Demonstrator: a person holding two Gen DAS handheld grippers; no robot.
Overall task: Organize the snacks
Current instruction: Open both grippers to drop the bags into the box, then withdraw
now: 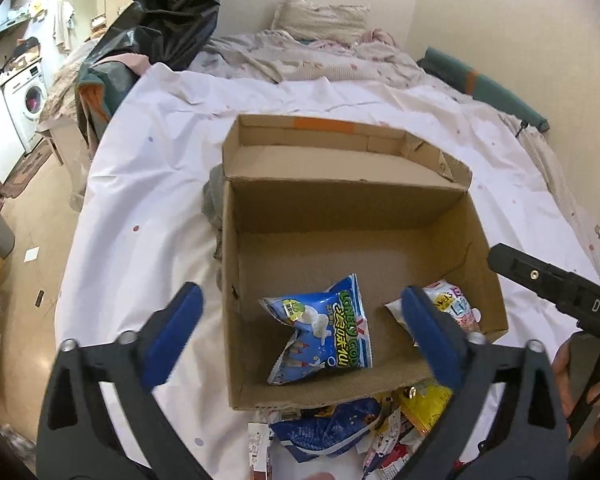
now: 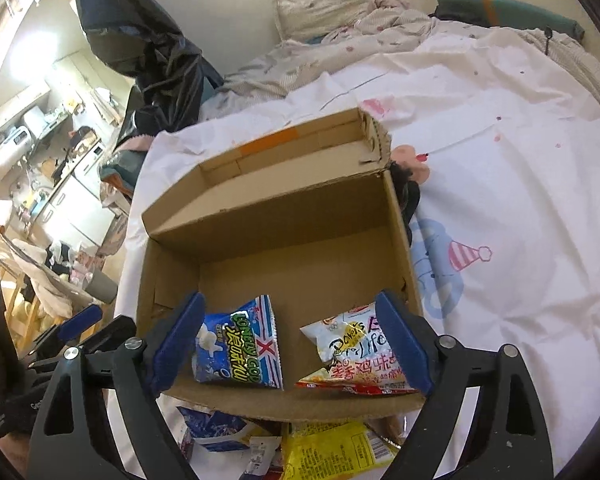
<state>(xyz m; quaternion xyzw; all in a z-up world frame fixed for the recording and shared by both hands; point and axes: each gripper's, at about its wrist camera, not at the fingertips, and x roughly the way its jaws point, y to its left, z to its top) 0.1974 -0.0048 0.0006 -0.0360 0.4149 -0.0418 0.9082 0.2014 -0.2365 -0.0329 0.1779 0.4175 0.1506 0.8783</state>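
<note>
An open cardboard box (image 1: 340,216) (image 2: 284,208) sits on the white bed sheet. On its floor near the front wall lie a blue snack bag (image 1: 324,328) (image 2: 240,348) and a white and red snack bag (image 1: 456,304) (image 2: 352,352). My left gripper (image 1: 300,332) hangs above the box's front left part, open, with nothing pressed between its blue pads (image 1: 172,332). My right gripper (image 2: 290,344) hangs above the front of the box, open, its pads (image 2: 404,344) clear of both bags. More snack bags (image 1: 340,428) (image 2: 328,452) lie in a loose heap in front of the box.
The right gripper's black body (image 1: 556,292) shows at the right edge of the left wrist view. A crumpled blanket and pillow (image 1: 320,36) lie at the head of the bed. A black plastic bag (image 1: 160,12) stands at the bed's left. A kitchen area with a washing machine (image 1: 28,100) lies beyond.
</note>
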